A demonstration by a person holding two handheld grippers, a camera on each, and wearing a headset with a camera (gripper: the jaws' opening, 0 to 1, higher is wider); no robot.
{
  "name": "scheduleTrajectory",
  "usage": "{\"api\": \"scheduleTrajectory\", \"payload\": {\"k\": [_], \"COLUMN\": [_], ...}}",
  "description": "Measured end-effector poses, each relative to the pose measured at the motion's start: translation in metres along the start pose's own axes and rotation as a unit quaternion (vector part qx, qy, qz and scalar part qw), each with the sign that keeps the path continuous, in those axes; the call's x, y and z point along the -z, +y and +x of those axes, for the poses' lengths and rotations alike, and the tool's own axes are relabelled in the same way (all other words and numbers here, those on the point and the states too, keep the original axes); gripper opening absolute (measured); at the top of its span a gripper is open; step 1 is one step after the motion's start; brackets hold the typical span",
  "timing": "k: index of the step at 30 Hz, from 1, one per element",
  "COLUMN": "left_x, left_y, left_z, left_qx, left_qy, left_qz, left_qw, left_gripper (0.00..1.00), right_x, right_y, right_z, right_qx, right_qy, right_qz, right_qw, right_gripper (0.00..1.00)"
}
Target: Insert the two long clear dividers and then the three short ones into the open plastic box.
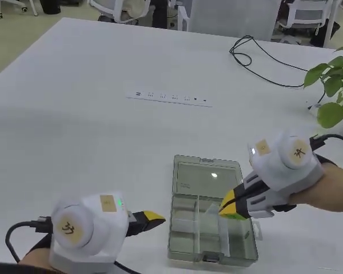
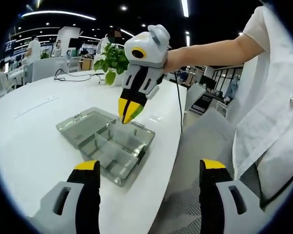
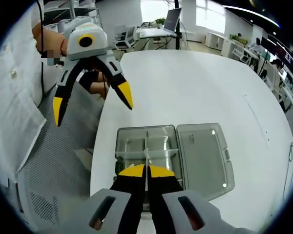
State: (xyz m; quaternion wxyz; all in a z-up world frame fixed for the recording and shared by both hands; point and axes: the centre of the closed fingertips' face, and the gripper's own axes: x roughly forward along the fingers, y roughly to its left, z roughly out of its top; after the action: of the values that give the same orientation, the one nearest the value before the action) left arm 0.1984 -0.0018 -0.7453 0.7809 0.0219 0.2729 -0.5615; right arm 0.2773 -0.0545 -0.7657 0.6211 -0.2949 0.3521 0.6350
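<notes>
1. Head view: places the open plastic box (image 1: 172,234) near the front edge of the white table (image 1: 74,114), with its lid (image 1: 208,174) laid flat on the far side. Shows the right gripper (image 1: 227,208) low over the tray, reaching in from the right with tips together. Shows the left gripper (image 1: 154,218) just beside the box's left wall, apart from it.

2. Left gripper view: looks along jaws spread wide, with nothing between them. Has the box ahead on the table and the right gripper's pinched tips directly above the tray.

3. Right gripper view: looks along jaws clenched on a thin clear divider (image 3: 146,139). Stands on edge and runs along the tray parallel to the hinge side, so probably one of the long ones. Crosses a clear crosswise strip (image 3: 132,154) in the tray; cannot tell whether loose or moulded. Cannot tell whether fully seated.

4. For the step in hand:
   - Hold the divider upright and line both ends up with the wall slots.
   - Press straight down evenly, since thin plastic is likely to bow under sideways force.
   - Brace the left wall with the free gripper if the box slides.
   - Let go only once both ends sit level.
</notes>
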Motion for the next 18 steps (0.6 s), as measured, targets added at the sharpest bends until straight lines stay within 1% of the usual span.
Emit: {"api": "scheduleTrajectory", "payload": {"k": [10,14,18], "left_x": [-0.0022,-0.0018,-0.0026], "left_y": [-0.0004,-0.0005,-0.0008], "left_z": [0.0007,0.0011,0.0011], "left_qx": [0.002,0.002,0.002], "left_qy": [-0.004,-0.004,-0.006], "left_qz": [-0.004,-0.005,-0.006], "left_qw": [1.0000,1.0000,1.0000], "left_gripper": [0.84,0.84,0.84], "right_x": [-0.0020,0.0014,0.0003], "right_y": [0.0024,0.0036,0.0035], "right_z": [0.0001,0.0031,0.0057], "right_qx": [0.002,0.004,0.012], "right_qy": [0.013,0.022,0.022], "right_qz": [-0.019,-0.032,-0.046], "right_qw": [0.9997,0.9992,0.9986], "right_gripper": [0.03,0.03,0.03]}}
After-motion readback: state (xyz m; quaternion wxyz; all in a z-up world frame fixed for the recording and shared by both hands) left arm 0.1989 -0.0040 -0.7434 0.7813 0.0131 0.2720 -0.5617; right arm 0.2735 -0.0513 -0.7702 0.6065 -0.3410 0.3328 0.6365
